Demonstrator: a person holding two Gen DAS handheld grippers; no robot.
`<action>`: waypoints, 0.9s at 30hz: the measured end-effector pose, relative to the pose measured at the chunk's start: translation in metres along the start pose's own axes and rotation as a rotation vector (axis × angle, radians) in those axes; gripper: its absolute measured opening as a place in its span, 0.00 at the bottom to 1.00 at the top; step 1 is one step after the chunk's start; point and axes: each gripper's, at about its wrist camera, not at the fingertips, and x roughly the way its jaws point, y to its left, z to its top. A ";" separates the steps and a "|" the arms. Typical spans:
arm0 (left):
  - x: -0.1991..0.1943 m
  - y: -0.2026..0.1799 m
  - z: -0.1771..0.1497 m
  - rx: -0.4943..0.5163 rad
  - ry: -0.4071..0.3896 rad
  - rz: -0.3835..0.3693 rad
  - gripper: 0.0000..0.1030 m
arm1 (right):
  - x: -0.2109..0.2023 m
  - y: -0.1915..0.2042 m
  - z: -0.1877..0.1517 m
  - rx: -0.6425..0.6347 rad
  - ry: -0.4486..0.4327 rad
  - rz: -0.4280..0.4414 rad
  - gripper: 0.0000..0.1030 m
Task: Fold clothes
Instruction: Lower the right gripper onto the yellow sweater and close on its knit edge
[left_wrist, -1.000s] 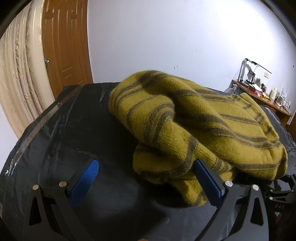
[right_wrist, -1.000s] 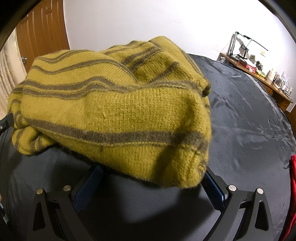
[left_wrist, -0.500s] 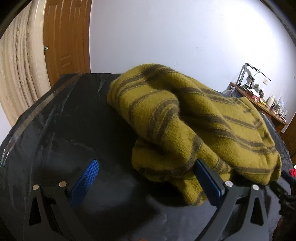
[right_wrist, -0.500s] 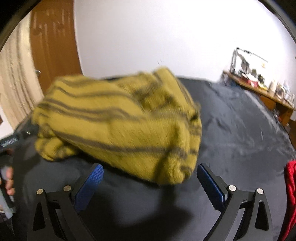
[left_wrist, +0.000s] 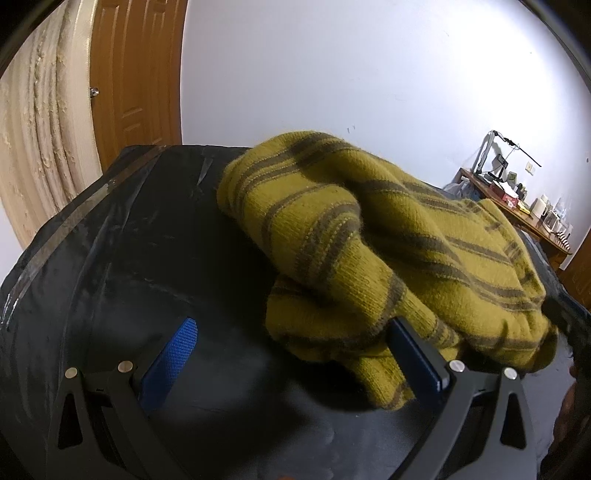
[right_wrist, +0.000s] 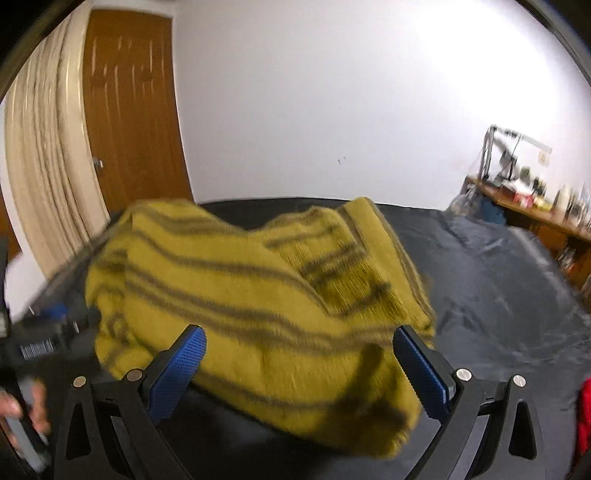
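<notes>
Your mustard-yellow knit sweater with dark olive stripes (left_wrist: 388, 236) is sitting in a bunched, roughly folded heap on the black glossy sheet (left_wrist: 122, 258) that covers the work surface. From the left wrist view it fills the middle and right of the frame, with a thick rolled fold running down toward your gripper.

Your left gripper (left_wrist: 291, 354) has its blue-padded fingers spread wide apart. The right-hand finger's pad (left_wrist: 413, 354) is pushed up against the near edge of the sweater, with knit fabric draped over its tip, while the other pad (left_wrist: 173, 354) sits over bare black sheet, clear of the cloth. So nothing is pinched between them.

Your right gripper (right_wrist: 299, 365) is also spread wide. In its view the sweater (right_wrist: 258, 295) lies across the gap between the two blue pads, and the near hem looks to be resting just in front of them, but that frame is motion-blurred, so I can't tell whether either pad actually touches the fabric.

At the left edge of the right wrist view you can see your left hand (right_wrist: 22, 410) wrapped around the other gripper's handle.

Background stuff: a brown wooden door (left_wrist: 136, 74), a cream curtain (right_wrist: 44, 158), a cluttered wooden desk (left_wrist: 517, 210) along the white wall, and a bit of red cloth (right_wrist: 583, 417) at the far right edge.
</notes>
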 end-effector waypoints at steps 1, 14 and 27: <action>0.000 0.000 0.000 -0.002 0.000 -0.001 1.00 | 0.004 -0.003 0.004 0.028 0.000 0.013 1.00; -0.003 0.011 0.004 -0.043 -0.012 0.005 1.00 | 0.053 0.005 0.036 -0.013 0.058 0.068 1.00; -0.004 0.017 0.004 -0.074 -0.007 0.010 1.00 | 0.102 0.014 0.064 0.018 0.163 0.159 1.00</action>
